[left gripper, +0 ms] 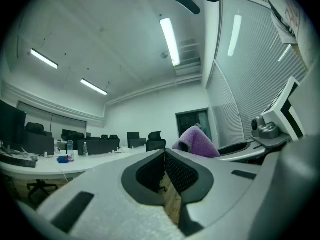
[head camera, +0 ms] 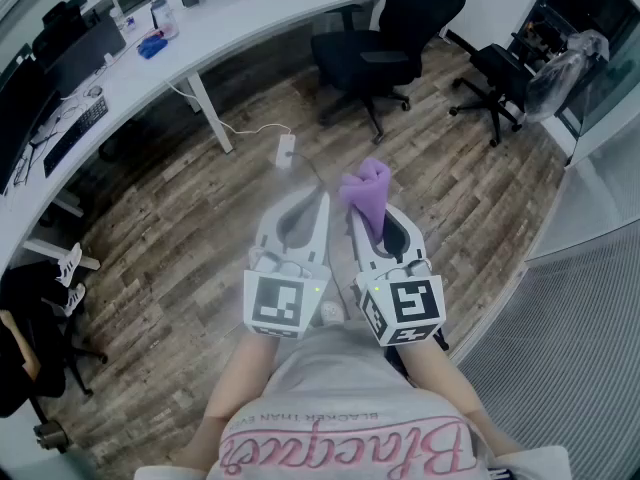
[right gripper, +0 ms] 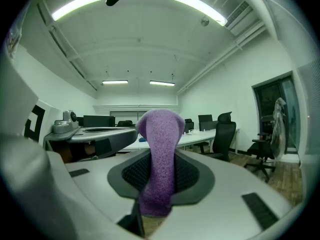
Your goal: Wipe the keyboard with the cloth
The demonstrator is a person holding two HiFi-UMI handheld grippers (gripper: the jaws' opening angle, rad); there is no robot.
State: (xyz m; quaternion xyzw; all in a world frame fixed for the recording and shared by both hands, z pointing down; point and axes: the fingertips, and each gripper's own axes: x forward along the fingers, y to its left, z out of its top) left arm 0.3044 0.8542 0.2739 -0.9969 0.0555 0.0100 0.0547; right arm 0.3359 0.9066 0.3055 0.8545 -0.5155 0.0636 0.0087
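Note:
My right gripper (head camera: 362,211) is shut on a purple cloth (head camera: 367,185), which stands up out of its tips. In the right gripper view the cloth (right gripper: 160,149) hangs down between the dark pads (right gripper: 192,176) and hides the tips of the right gripper (right gripper: 158,156). My left gripper (head camera: 323,198) is held close beside it, shut, with nothing between its jaws. Its tips (left gripper: 165,153) meet in the left gripper view, and the cloth (left gripper: 197,141) shows just to their right. A black keyboard (head camera: 77,126) lies on the long white desk (head camera: 240,13), far off to the left. Both grippers are held near my body over the wooden floor.
Two black office chairs (head camera: 400,28) (head camera: 497,76) stand ahead. A white power strip (head camera: 285,151) with its cable lies on the floor before the grippers. Monitors (head camera: 75,43), bottles and a blue object (head camera: 152,44) are on the desk. A ribbed wall (head camera: 580,348) runs along the right.

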